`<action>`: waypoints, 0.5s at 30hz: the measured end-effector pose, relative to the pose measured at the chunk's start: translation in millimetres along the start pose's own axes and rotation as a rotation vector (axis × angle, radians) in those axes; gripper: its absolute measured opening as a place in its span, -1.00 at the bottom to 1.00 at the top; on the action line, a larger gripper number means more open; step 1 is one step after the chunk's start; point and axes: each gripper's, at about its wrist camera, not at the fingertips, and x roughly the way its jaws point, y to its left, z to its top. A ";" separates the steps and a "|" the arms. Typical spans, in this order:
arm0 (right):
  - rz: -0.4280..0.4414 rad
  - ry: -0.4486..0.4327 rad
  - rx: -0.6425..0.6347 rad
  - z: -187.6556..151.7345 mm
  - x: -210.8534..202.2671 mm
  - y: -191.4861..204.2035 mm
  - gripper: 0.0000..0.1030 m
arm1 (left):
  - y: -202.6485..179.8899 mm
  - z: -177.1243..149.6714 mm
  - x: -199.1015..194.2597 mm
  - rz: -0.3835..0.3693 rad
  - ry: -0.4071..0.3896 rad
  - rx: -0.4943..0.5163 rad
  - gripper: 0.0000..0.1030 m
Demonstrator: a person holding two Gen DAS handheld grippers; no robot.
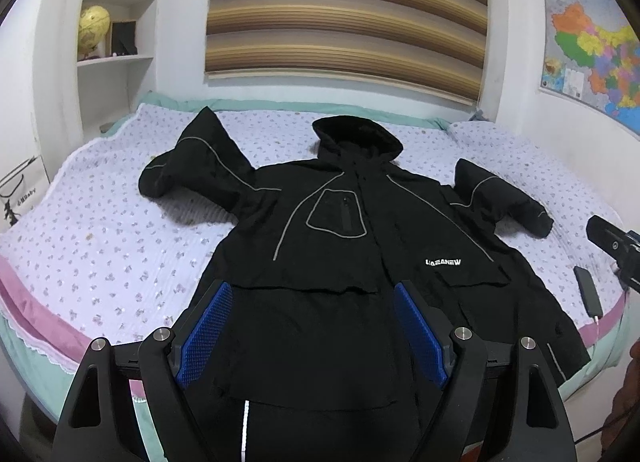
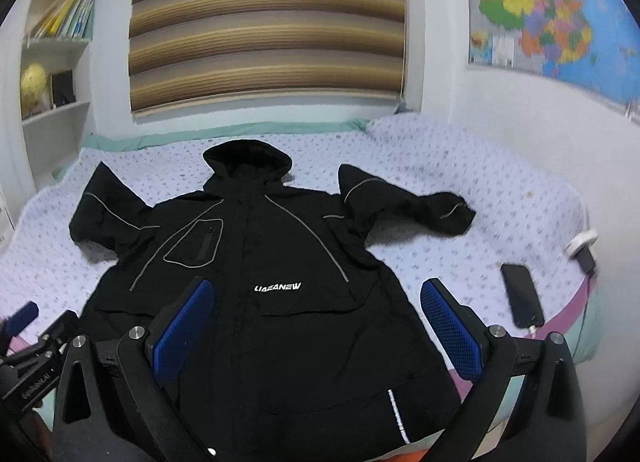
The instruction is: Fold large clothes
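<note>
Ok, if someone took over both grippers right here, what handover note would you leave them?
Left gripper: open, empty, held over the hem of the black hooded jacket.
Right gripper: open, empty, held over the same lower part.
Jacket lies front up on the floral quilted bed cover, hood toward the wall, both sleeves spread outward and bent.
A black phone on a charging cable lies on the bed by the jacket's right side.
Done: jacket laid out. Left: every fold; sleeves in first, probably.
</note>
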 end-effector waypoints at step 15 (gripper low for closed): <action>0.046 0.025 -0.031 -2.7 8.8 21.1 1.00 | 8.8 -3.8 11.2 -0.008 0.022 -0.010 0.63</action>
